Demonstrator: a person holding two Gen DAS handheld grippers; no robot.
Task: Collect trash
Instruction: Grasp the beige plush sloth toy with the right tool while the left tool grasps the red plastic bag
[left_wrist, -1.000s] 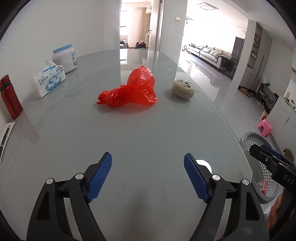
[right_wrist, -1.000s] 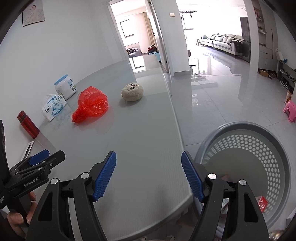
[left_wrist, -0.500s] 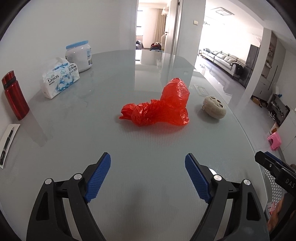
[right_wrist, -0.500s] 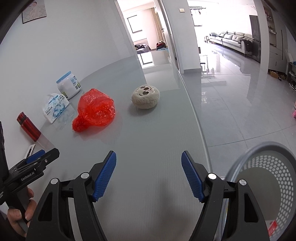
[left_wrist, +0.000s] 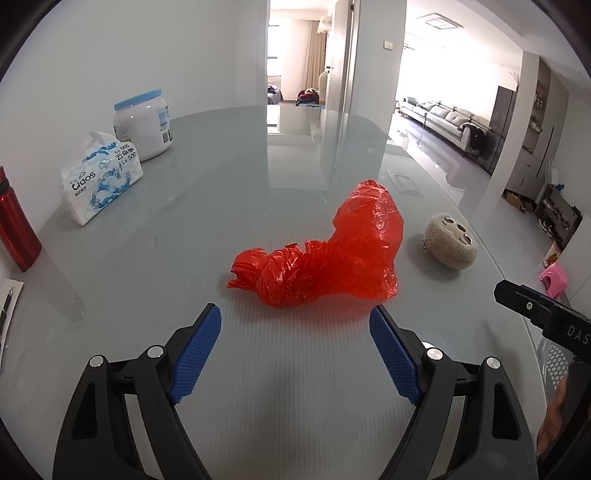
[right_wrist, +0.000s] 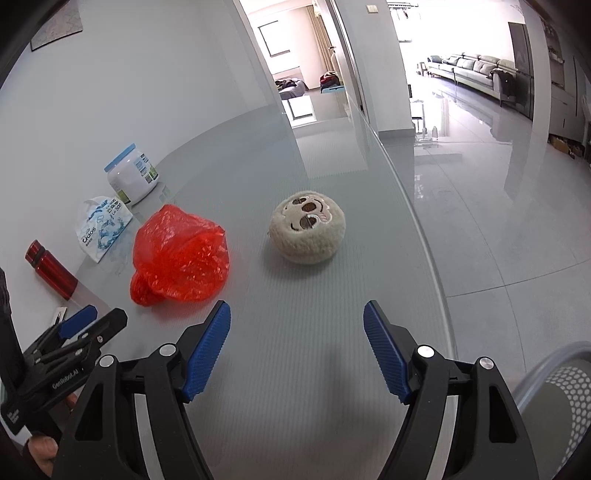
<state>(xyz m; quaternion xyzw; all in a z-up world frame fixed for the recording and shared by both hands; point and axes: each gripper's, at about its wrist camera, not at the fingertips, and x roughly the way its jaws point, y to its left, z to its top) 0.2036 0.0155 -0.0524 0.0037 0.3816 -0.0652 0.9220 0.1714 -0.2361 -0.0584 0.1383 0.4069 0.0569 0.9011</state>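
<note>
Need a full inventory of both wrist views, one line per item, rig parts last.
Crumpled red plastic bag: 1, red, table centre.
Round beige plush face toy: 1, beige, right of bag.
White tub with blue lid: 1, far left.
Blue-white tissue pack: 1, beside tub.
Red metal bottle: 1, left edge.
Grey perforated basket: 1, floor, right of table.
Grey glass table: 1.
Left claw: open, empty.
Right claw: opening, empty.

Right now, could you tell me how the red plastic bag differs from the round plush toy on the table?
The red plastic bag is crumpled, glossy and translucent red; the round plush toy is fuzzy, opaque and beige. The bag sprawls in an irregular shape with a twisted end, while the toy keeps a compact rounded form. The toy bears an embroidered face and the bag is plain. Both lie free on the grey table, side by side, with neither tool holding them.
</note>
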